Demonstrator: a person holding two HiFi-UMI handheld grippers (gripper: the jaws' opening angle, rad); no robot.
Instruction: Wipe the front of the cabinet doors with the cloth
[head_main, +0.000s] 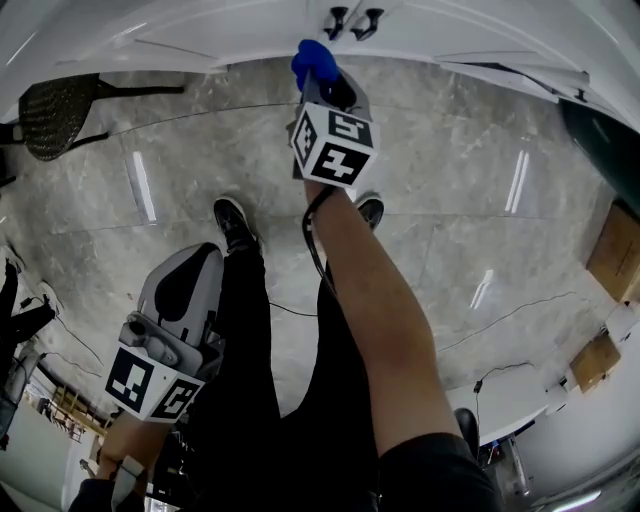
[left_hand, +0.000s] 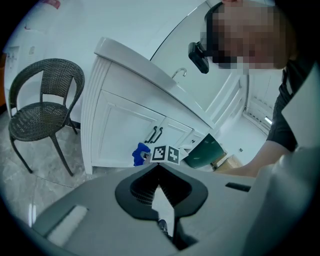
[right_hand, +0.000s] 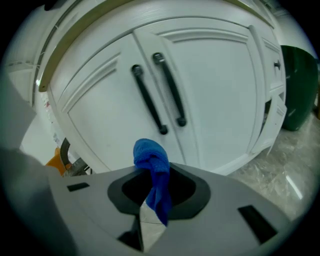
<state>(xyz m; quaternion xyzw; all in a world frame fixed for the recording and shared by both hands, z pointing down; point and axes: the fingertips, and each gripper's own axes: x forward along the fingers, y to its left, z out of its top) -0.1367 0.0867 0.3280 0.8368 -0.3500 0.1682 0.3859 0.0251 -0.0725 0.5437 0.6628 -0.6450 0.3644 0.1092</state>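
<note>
The white cabinet doors (right_hand: 220, 85) fill the right gripper view, with two dark bar handles (right_hand: 170, 90) at the seam between them. My right gripper (right_hand: 155, 187) is shut on a bunched blue cloth (right_hand: 151, 157), held low in front of the doors, below the handles. Whether the cloth touches the door does not show. In the head view the cloth (head_main: 310, 58) sticks out of the right gripper (head_main: 320, 82) just under the handles (head_main: 352, 20). My left gripper (head_main: 195, 268) hangs back by the person's leg, jaws together and holding nothing. Its own view shows the cabinet (left_hand: 125, 125) and cloth (left_hand: 140, 154) from a distance.
A dark wicker chair (left_hand: 42, 102) stands left of the cabinet. A dark green bin (right_hand: 300, 90) sits to its right. The floor (head_main: 470, 200) is grey marble tile, with a thin cable (head_main: 520, 312) across it and cardboard boxes (head_main: 612, 250) at the right. The person's shoes (head_main: 232, 218) are near the cabinet.
</note>
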